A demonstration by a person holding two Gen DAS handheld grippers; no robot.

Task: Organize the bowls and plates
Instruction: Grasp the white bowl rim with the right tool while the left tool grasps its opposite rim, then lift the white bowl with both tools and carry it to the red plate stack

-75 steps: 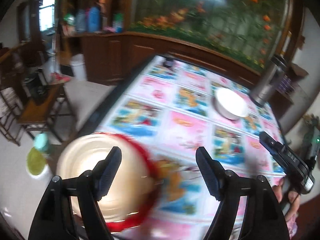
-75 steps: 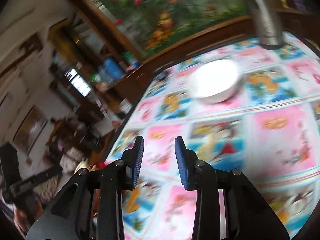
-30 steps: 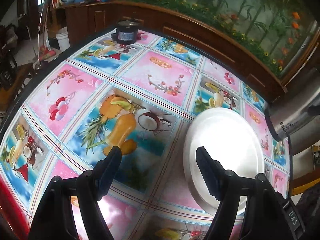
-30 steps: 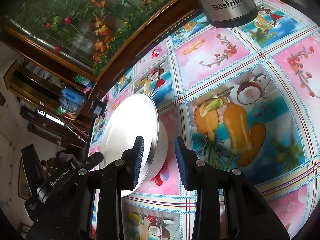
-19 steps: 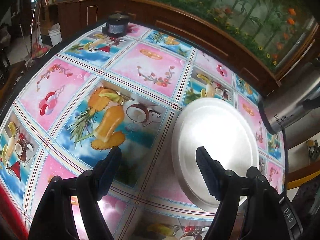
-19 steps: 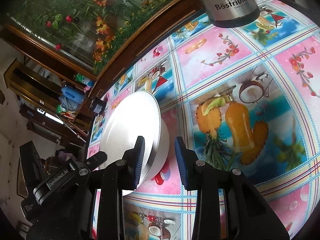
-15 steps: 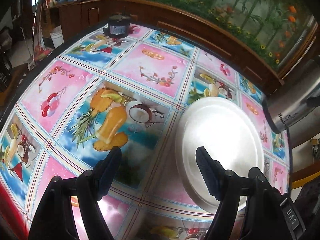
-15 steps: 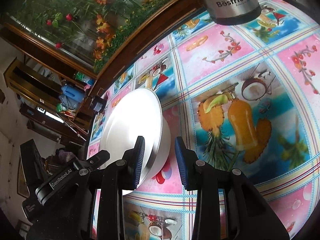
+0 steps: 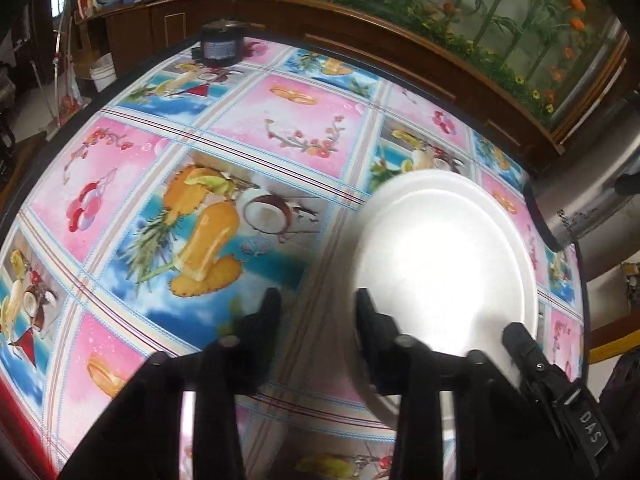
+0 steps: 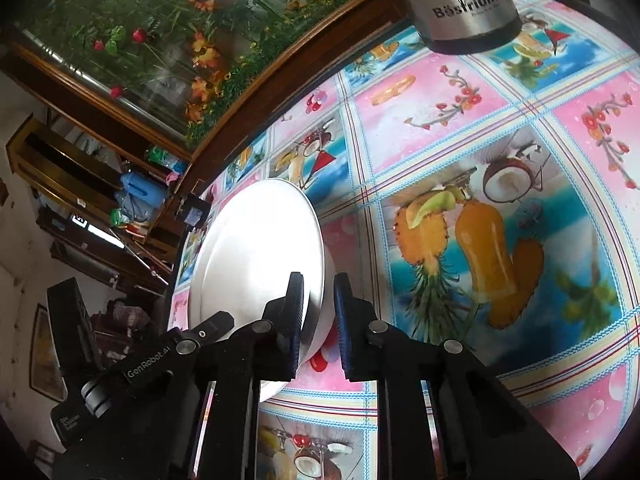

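A white bowl [image 9: 440,256] stands on the fruit-print tablecloth [image 9: 208,216], at right in the left wrist view. It also shows in the right wrist view [image 10: 256,248], left of centre. My left gripper [image 9: 316,300] has narrowed, and its right finger [image 9: 370,320] lies over the bowl's near rim with the left finger outside the bowl. My right gripper [image 10: 318,296] is partly open, one finger inside the bowl and one outside, straddling its rim. Whether either gripper presses the rim I cannot tell.
A steel kettle [image 10: 460,4] stands beyond the bowl, also at the far right of the left wrist view [image 9: 592,192]. A small black jar [image 9: 222,46] sits at the table's far corner. A wooden-framed aquarium [image 9: 440,4] runs along the back edge.
My left gripper's fingers have closed in markedly and the gripper has moved up to the bowl's rim. My right gripper has moved in over the bowl's rim.
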